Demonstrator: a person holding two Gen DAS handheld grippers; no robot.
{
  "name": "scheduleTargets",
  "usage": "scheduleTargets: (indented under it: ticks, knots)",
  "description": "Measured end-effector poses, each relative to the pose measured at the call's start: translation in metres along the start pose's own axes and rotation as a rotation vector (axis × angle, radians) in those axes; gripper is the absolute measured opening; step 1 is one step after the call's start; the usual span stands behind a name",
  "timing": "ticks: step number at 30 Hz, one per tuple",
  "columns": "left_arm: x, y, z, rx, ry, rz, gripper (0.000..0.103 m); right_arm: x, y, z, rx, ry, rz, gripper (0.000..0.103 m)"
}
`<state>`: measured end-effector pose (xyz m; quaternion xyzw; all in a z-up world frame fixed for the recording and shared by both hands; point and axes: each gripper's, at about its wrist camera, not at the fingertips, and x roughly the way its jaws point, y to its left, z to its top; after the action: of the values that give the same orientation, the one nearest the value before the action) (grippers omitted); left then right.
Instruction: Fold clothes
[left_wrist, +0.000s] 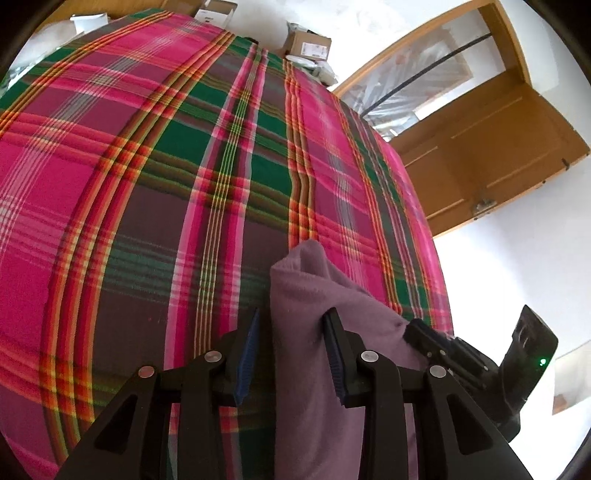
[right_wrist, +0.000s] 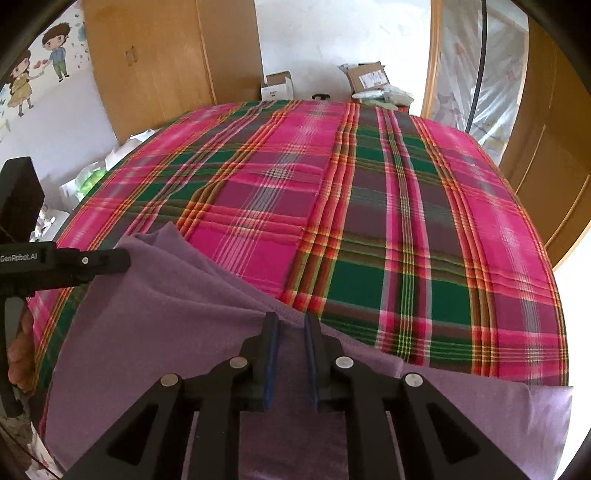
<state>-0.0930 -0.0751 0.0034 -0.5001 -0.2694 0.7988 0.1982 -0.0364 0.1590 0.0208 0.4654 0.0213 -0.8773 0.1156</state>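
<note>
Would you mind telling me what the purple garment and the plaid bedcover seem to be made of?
Purple garment: likely soft knit or fleece; matte, slightly fuzzy, draping in rounded folds.
Plaid bedcover: apparently woven cotton-like cloth; visible thread stripes, flat, no sheen.

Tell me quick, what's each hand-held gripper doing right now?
Left hand-held gripper: purple garment bunched between its fingers; grip cannot be told.
Right hand-held gripper: shut on the purple garment's edge.

Left tool (left_wrist: 291, 354): matte black linkage arms, round silver pivot screws, ribbed blue pads inside fingers. Right tool (right_wrist: 291, 354): same build; small green light on its housing. White "GenRobot.AI" lettering on left tool's side.
</note>
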Motion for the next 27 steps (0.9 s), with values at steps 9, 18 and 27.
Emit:
scheduleTargets:
  ticks: [9,18,27]
  knots:
    - [-0.007,0.002,-0.003,-0.034,0.005,-0.004,0.036,-0.033,-0.008,-0.012,0.039,-0.072,0.031,0.02]
    - [-0.05,-0.003,-0.038,-0.013,-0.064,0.009,0.036,-0.084,-0.001,-0.082,0.012,-0.162,0.104,0.022]
    - [-0.06,-0.013,-0.088,0.062,-0.028,0.021,0.036,-0.086,0.039,-0.138,-0.188,-0.284,-0.167,0.025]
